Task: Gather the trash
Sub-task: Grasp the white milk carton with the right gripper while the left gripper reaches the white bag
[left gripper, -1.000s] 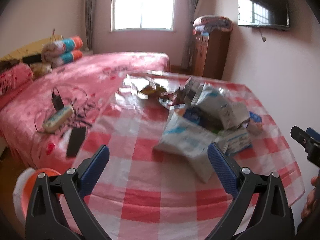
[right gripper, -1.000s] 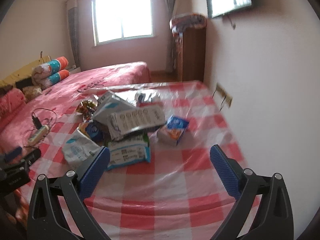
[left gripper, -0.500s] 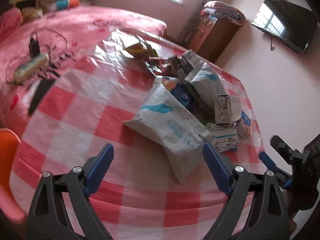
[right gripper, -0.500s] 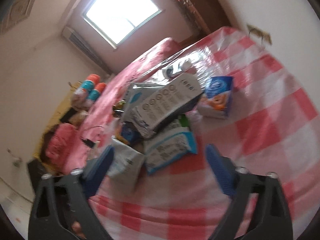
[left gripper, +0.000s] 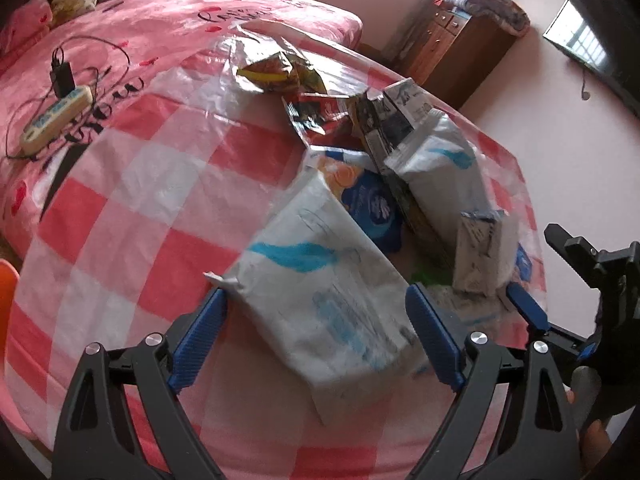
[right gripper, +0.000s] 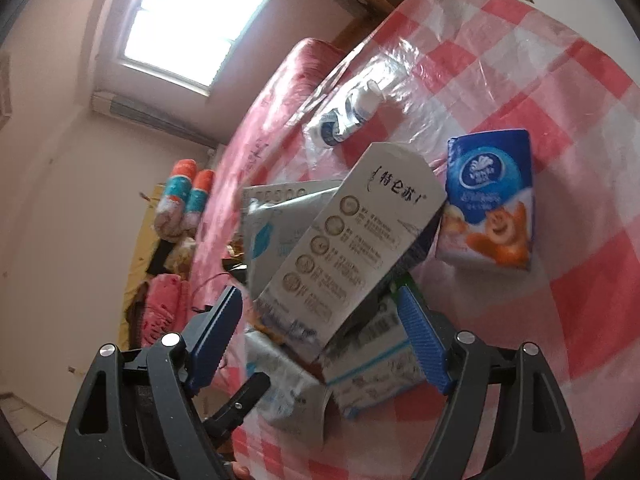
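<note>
While both tools gape unclenched, the grey carton reads 特仑苏, beside a blue tissue pack.

Each black hand-held gripper has 2 ribbed blue fingers.

My left wrist camera looks forward and down along the left gripper, close over the pile of trash on the checked table, with the bed beyond it. My right wrist camera is tilted hard, looking along the right gripper at the same pile from the pile's other side, very near. Both views share the pile and table. Each gripper shows in the other's view: right gripper at right, left gripper low left.
</note>
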Tool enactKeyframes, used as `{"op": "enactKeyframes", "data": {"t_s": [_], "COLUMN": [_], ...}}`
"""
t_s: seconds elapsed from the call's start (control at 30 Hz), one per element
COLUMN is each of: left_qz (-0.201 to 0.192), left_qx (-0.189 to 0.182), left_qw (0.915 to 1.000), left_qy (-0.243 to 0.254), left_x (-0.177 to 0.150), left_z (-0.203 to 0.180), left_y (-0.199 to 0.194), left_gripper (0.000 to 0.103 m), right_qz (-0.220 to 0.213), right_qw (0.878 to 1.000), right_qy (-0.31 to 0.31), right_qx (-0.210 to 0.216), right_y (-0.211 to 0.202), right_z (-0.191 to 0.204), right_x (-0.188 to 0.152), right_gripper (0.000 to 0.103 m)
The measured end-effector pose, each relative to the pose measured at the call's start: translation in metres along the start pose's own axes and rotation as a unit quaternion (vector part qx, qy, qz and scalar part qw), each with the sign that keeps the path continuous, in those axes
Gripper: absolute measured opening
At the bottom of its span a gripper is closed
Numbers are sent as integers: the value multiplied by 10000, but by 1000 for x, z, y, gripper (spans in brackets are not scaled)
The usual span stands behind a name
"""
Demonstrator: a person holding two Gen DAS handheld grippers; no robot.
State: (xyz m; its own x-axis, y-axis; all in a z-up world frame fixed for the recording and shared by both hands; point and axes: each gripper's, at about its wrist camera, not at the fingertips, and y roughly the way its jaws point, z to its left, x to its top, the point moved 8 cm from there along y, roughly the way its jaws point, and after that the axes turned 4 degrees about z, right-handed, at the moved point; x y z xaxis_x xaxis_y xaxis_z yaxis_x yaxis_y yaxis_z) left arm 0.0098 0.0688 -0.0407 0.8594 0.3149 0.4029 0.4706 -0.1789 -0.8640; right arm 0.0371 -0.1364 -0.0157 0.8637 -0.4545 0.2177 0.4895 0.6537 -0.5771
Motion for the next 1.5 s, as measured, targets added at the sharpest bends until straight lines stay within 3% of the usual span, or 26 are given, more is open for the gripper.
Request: {"op": "enactKeyframes", "data": {"t_s": [0.27,0.47,0.53,0.7,0.87,0.97,1.1,1.4,1.5], "left_qz": [-80,-217,-249,-352,-341,-382,-469,-320,-364], "left_qx": [412,499,486,399,256,329,353,634,949], "left_qw": [9991,9979,9978,9983,9988,9982,9979,9970,9936], "left_qy": [66,343,365,221,220,315,261,301,496], "left_x": [28,31,30,32,31,28,20,4,7], "left_z": [7,7,7,17,21,24,25,10,4], "left_y": [15,16,15,7,2,-4,-16,-9,3], "left_gripper": [91,91,88,65,60,63,86,91,91], "right_qz": [131,86,76,-40,-148,-262,-380,-612,-675], "right_qw": [9988,9975,9977,9980,9979,9969,9960,9925,9914], "right_qy": [131,-5,-42,-218,-362,-534,-676,-1026,-1108], "right_qx": [-460,-701,-669,-599,-519,-512,-436,-243,-191], "right_y": [27,39,43,39,31,25,16,-7,-13], "right_z": [-3,-9,-9,-8,-7,-2,3,7,10], "right_x": [17,22,20,15,6,3,-4,-19,-25], "right_gripper": [83,82,80,75,71,68,67,66,65]}}
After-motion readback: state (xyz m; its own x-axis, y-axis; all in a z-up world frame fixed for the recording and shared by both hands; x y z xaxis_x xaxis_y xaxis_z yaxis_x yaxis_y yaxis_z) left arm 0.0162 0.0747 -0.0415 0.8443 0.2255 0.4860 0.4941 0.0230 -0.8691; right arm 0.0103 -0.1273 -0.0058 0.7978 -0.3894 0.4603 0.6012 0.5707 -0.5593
